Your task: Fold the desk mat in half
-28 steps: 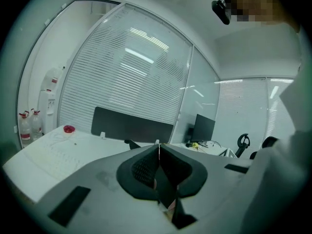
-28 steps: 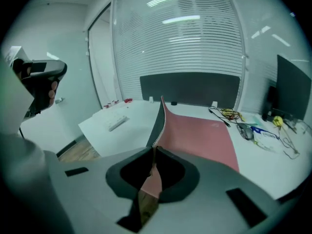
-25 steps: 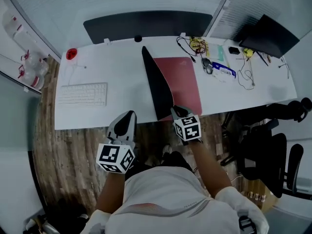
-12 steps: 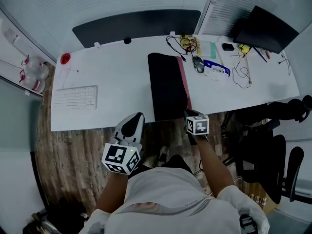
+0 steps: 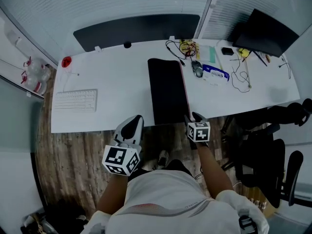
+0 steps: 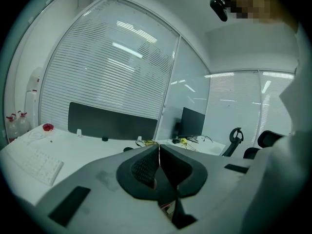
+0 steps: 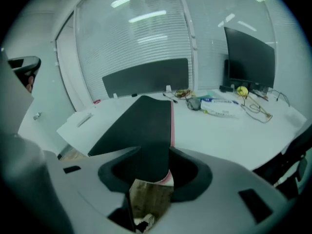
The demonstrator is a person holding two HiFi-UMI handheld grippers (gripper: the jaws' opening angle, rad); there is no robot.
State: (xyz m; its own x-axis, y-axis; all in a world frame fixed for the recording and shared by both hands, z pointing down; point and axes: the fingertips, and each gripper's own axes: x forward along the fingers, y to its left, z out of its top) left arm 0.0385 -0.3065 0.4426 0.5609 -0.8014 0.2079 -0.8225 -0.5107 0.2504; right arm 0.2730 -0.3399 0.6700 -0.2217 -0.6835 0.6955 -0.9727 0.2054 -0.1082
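Black underside is facing up across the desk mat [image 5: 168, 89], which is lying doubled over at the centre of the frame on the white desk [image 5: 112, 106], its near end reaching the desk's lower edge. A thin pink strip is showing along its right side, so the two layers are not sitting quite flush.

The right gripper [image 5: 191, 117] is positioned at the mat's lower right corner. Its jaws are opening, and in the right gripper view the corner is lying between them with the pads no longer pressing on it. The left gripper [image 5: 134, 122] is hanging below the desk edge at lower centre, its fingers pressed together on nothing.

Probable faults from this point:

- Upper layer is likely to be springing back as the hold is coming off, since nothing else is weighting the fold.
- Corner may be catching on a pad while the gripper is backing away, dragging the mat toward the lower edge and off the desk.
- Any sideways pull may be widening the pink offset, or pushing the mat toward the mouse [image 5: 197, 68] and cables [image 5: 183, 47] at upper right.
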